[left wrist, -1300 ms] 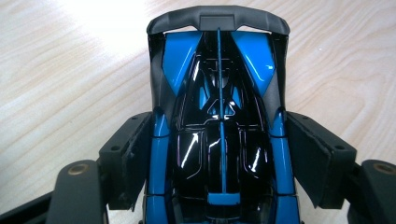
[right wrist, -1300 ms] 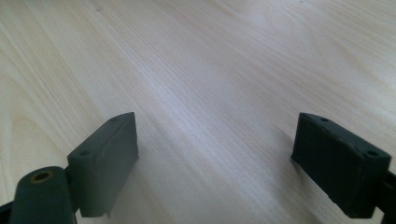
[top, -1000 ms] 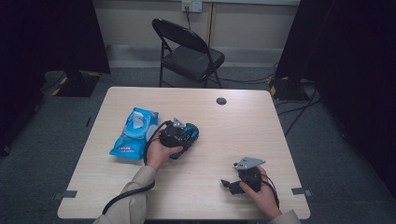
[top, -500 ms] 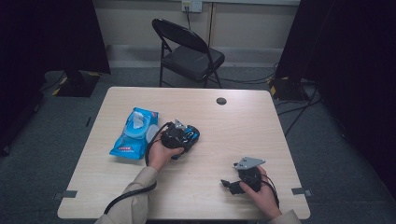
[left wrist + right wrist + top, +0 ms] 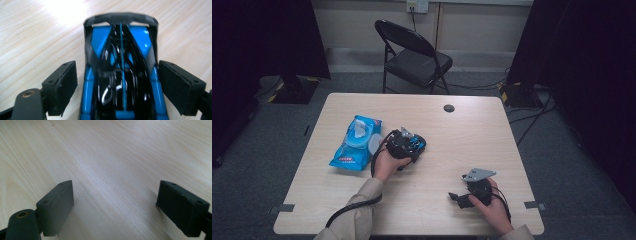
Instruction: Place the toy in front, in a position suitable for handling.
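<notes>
Our left gripper (image 5: 412, 143) had just been opening; its fingers (image 5: 61, 86) stood clear on either side of the blue toy car (image 5: 122, 75) on the bench (image 5: 492, 135). Our right gripper (image 5: 457, 197) gaped empty.

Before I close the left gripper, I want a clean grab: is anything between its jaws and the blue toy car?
Nothing visible. The toy car sits on the table between the left gripper's jaws, which have just been opening; bare gaps show on both sides.
</notes>
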A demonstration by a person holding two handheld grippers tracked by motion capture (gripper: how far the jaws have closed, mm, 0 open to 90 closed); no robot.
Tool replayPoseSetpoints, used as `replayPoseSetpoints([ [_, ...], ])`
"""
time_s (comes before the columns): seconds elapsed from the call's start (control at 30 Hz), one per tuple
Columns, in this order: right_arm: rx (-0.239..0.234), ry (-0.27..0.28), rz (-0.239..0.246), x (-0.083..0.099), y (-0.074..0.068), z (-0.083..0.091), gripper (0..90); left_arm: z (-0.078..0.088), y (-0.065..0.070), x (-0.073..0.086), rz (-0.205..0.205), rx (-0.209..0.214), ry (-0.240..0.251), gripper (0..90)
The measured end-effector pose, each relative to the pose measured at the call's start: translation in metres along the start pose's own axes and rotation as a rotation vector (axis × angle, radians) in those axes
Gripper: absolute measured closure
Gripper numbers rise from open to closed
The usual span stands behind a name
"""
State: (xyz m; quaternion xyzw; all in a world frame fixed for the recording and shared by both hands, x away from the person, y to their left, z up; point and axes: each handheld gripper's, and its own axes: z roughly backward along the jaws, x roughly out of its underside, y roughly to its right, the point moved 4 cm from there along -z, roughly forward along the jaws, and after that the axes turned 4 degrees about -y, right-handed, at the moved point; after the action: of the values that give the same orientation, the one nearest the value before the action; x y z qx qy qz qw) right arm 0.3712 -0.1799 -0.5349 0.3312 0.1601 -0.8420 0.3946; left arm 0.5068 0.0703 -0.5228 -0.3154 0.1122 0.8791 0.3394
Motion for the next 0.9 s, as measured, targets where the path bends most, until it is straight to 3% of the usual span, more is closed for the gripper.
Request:
replayPoseSetpoints([
  [0.37,-0.003,0.000,0.000,0.000,0.000,0.000,13.3,-0.014,0.007,-0.011,0.002,-0.017,0.000,16.6],
  [0.47,-0.003,0.000,0.000,0.000,0.000,0.000,13.3,-0.016,0.006,-0.010,0.030,-0.016,0.019,23.3],
  [0.57,-0.002,0.000,0.000,0.000,0.000,0.000,13.3,-0.014,0.005,-0.009,0.008,-0.007,0.008,25.2],
  [0.73,-0.003,0.000,0.000,0.000,0.000,0.000,13.3,-0.009,0.004,-0.008,0.007,0.003,-0.012,25.5],
  [0.9,-0.002,0.000,0.000,0.000,0.000,0.000,13.3,0.006,0.001,-0.012,0.008,0.003,0.015,25.5],
])
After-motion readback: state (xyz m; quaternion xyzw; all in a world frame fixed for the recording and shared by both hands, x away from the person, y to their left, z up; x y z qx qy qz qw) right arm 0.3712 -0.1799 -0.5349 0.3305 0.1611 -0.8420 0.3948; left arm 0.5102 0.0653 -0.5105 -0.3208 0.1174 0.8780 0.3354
